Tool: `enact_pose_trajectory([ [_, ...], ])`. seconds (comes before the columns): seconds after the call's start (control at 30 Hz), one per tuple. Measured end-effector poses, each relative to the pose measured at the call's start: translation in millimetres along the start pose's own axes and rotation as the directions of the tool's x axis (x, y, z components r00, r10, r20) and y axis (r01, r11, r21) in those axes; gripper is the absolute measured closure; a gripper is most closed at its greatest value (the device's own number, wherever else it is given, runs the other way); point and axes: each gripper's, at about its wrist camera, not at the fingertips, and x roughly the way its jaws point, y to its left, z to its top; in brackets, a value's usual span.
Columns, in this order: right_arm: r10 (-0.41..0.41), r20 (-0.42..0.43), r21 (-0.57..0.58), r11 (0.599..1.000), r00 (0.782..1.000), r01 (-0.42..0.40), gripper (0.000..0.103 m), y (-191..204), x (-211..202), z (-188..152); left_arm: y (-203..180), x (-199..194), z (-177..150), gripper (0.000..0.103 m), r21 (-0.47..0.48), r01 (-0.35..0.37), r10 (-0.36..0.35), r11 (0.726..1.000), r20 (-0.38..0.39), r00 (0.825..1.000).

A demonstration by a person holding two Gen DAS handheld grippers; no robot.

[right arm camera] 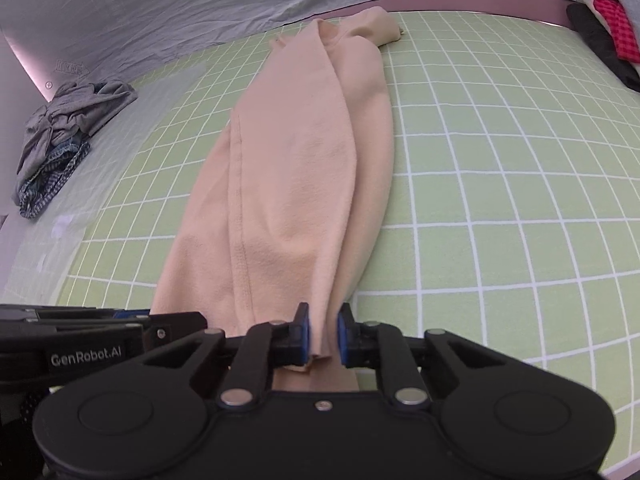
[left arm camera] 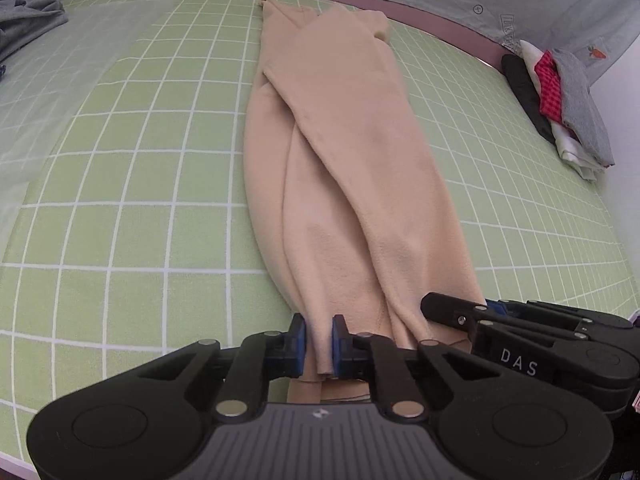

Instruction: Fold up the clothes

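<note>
Mostly green grid mat (left arm camera: 140,200) fills both views, laid on a grey printed sheet (right arm camera: 200,4). Beige fleece garment (left arm camera: 340,168) lies lengthwise down the mat, folded narrow, far end near the sheet edge, near end at the grippers. Left view only: full stack of folded clothes (left arm camera: 568,96) at the mat's right edge, grey, red check, white, black. Right view only: crumpled grey and denim pile (right arm camera: 64,136) on the sheet at left, seen whole, plus a stitched seam along the garment. Left gripper (left arm camera: 319,344) is clamped on the garment's near hem, blue pads pressing the cloth. Right gripper (right arm camera: 323,338) pinches the same hem just beside it.
</note>
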Motion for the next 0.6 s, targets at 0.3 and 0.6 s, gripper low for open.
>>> enact_pose_trajectory([
  [0.3, 0.111, 0.011, 0.031, 0.993, 0.994, -0.112, 0.091, -5.7, -40.7, 1.3, 1.5, -39.7, 12.3, 0.091, -0.006, 0.082, -0.082, 0.997, 0.03, 0.996],
  [0.6, 0.197, 0.198, 0.089, 0.972, 0.96, -0.218, 0.091, -12.8, -68.7, 74.0, -5.4, -69.3, 85.0, 0.091, -0.085, 0.168, -0.146, 0.982, 0.218, 0.965],
])
